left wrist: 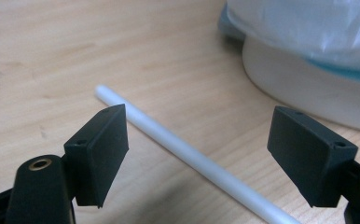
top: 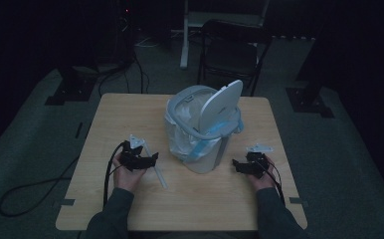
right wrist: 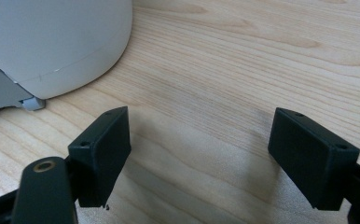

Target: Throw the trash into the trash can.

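Right, we have the left gripper (left wrist: 197, 154) wide open with the white straw (left wrist: 192, 156) lying flat on the table (top: 130, 107) between its jaws, neither pad touching it. The straw sits just left of the bin (top: 205, 129), running diagonally away from the bin's base. Our right gripper (right wrist: 199, 158) is also wide open and holds nothing; it hangs low over bare wood just right of the bin. The bin has its lid (top: 222, 104) tipped up and a bag (top: 180, 134) lining it, so the mouth looks ready. Risks as we see them: the straw is thin, round and flat on the wood, so if we close too high the pads will skim over it, or roll it sideways toward the bin. It also crosses the jaws at an angle, so a pinch could swivel it rather than seat it. Pressing too low would jam the pads on the table. Once lifted, a long straw gripped off-centre may droop and catch the bag's edge.
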`<control>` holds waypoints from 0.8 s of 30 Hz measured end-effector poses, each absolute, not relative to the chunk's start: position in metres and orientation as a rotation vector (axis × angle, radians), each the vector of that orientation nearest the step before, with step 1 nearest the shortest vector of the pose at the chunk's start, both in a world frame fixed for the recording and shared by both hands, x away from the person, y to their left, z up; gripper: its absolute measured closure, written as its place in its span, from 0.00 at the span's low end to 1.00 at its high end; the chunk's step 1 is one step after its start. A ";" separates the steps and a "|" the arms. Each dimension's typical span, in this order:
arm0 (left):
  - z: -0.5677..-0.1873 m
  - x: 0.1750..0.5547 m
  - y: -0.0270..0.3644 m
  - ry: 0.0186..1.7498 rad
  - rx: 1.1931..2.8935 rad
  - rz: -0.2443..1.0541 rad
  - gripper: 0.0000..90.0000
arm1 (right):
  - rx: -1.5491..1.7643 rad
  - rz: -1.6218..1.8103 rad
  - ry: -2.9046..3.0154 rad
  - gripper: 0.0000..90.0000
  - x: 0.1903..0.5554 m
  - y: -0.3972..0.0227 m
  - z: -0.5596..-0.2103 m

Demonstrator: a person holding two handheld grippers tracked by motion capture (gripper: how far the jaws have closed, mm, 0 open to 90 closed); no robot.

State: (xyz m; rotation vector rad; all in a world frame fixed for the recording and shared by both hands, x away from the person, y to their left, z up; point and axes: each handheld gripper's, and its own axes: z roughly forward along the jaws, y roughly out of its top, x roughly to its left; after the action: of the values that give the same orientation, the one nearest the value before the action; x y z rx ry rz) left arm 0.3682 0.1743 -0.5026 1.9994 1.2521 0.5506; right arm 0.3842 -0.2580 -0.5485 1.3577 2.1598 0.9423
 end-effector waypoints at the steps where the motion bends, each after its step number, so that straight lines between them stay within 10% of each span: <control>1: -0.505 0.368 0.173 1.253 2.007 0.541 0.24 | 1.358 0.942 2.160 0.22 0.384 -0.258 -0.549; 14: -0.525 0.363 0.164 1.290 2.069 0.459 0.28 | 1.358 0.942 2.160 0.22 0.384 -0.258 -0.549; 24: -0.531 0.364 0.165 1.300 2.108 0.433 0.63 | 1.359 0.942 2.160 0.22 0.384 -0.258 -0.549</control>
State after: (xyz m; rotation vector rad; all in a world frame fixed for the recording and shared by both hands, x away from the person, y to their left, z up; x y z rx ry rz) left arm 0.3643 0.1652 -0.5312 2.1077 1.3004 0.4330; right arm 0.3840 -0.2579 -0.5485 1.3588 2.1599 0.9424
